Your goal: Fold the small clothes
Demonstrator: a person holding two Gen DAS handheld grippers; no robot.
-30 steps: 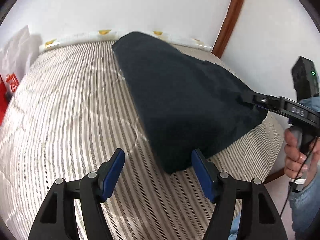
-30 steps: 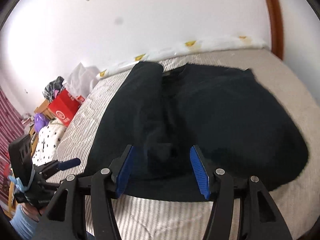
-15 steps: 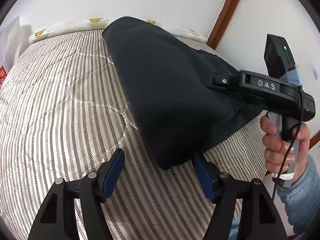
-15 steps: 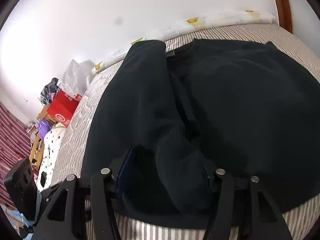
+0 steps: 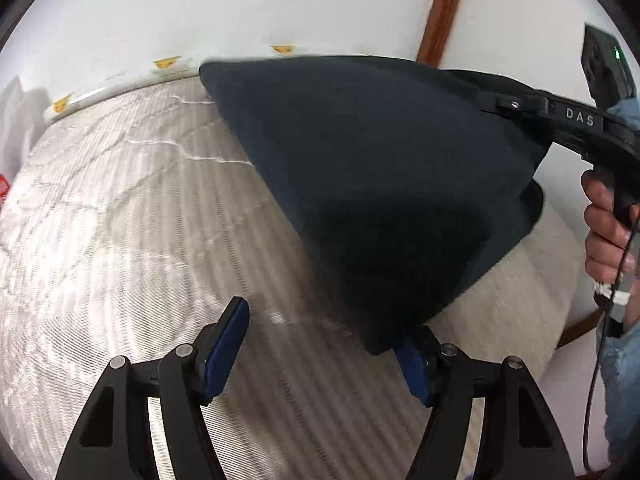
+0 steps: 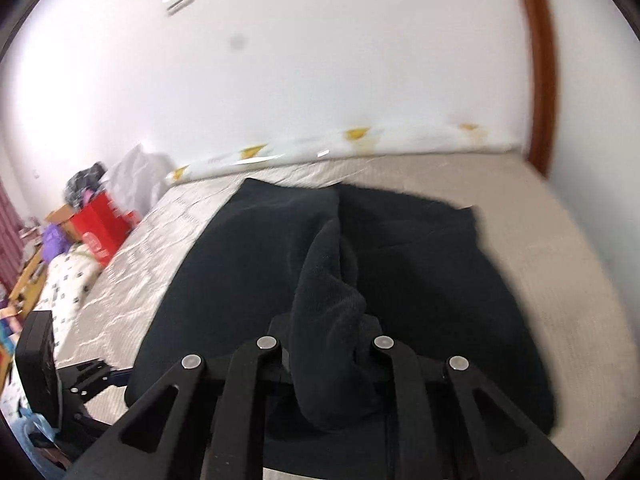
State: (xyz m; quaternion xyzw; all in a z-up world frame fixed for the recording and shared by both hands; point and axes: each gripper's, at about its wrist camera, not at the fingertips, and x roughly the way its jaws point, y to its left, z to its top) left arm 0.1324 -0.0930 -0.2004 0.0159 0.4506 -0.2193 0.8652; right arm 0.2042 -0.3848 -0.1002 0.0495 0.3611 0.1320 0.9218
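Note:
A dark navy garment lies on the striped bed, its near edge raised. My right gripper is shut on a bunched fold of the garment and holds it up off the bed; it also shows in the left wrist view at the right. My left gripper is open and empty, low over the bed. The garment's near corner overlaps its right finger. The left gripper's body shows at the lower left of the right wrist view.
A white wall and a wooden door frame stand behind the bed. A pillow edge with yellow marks runs along the far side. A red box and clutter sit left of the bed.
My right gripper has closed on the garment's fold and lifted it, pulling the cloth up. My left gripper stayed open and now meets the garment's corner at its right finger.

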